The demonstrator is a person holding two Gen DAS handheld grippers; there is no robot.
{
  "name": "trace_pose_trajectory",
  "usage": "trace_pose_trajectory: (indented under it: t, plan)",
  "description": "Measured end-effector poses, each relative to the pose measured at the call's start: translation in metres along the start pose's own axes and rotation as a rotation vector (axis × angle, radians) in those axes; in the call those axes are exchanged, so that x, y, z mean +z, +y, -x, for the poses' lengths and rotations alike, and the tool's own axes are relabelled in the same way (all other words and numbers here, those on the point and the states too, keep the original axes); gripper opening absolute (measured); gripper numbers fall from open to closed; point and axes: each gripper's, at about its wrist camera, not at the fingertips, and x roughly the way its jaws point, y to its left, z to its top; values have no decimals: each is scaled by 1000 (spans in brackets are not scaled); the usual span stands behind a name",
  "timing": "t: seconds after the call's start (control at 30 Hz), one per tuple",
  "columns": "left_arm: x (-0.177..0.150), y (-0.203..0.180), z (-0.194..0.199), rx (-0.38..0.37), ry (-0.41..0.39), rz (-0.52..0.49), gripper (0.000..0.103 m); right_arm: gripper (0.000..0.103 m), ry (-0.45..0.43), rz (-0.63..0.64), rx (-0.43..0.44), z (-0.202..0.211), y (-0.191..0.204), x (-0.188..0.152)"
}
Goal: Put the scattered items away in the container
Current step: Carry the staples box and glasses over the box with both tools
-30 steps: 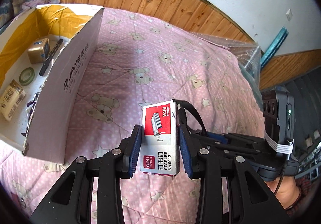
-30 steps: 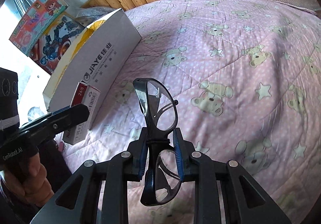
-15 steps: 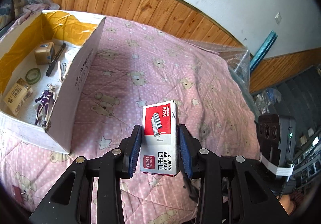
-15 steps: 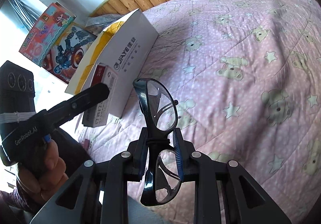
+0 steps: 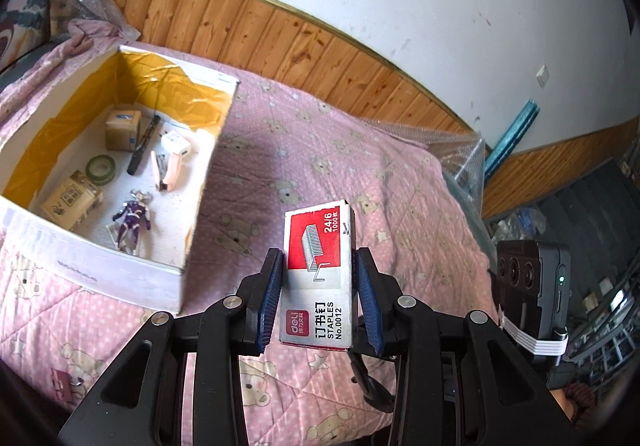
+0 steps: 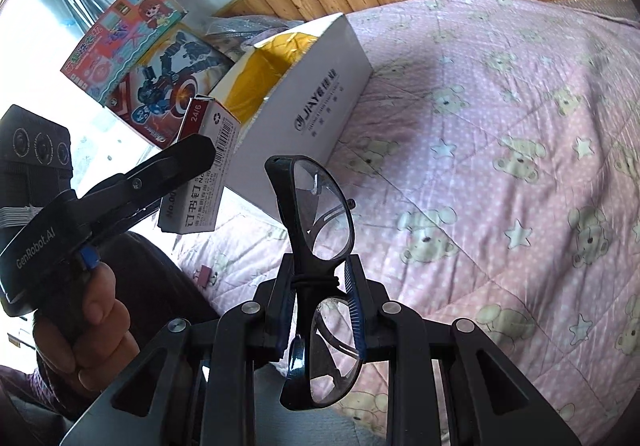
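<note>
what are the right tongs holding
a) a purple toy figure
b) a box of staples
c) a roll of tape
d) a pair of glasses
d: the right tongs are clamped on the bridge of a pair of black-framed glasses; the box of staples sits in the left tongs.

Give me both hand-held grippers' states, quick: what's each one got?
Left hand-held gripper: closed on the box of staples.
Right hand-held gripper: closed on the black-framed glasses, gripped at the bridge.
</note>
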Motion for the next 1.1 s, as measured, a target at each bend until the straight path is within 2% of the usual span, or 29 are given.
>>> trace_pose_trajectory:
  t: [0.7, 1.1]
  plan:
    - [40, 59, 48, 4, -129, 113, 38, 25, -50, 145, 36, -1, 73, 58]
    - [78, 94, 69, 73, -195, 123, 38, 25, -78, 184, 65, -17, 102, 97]
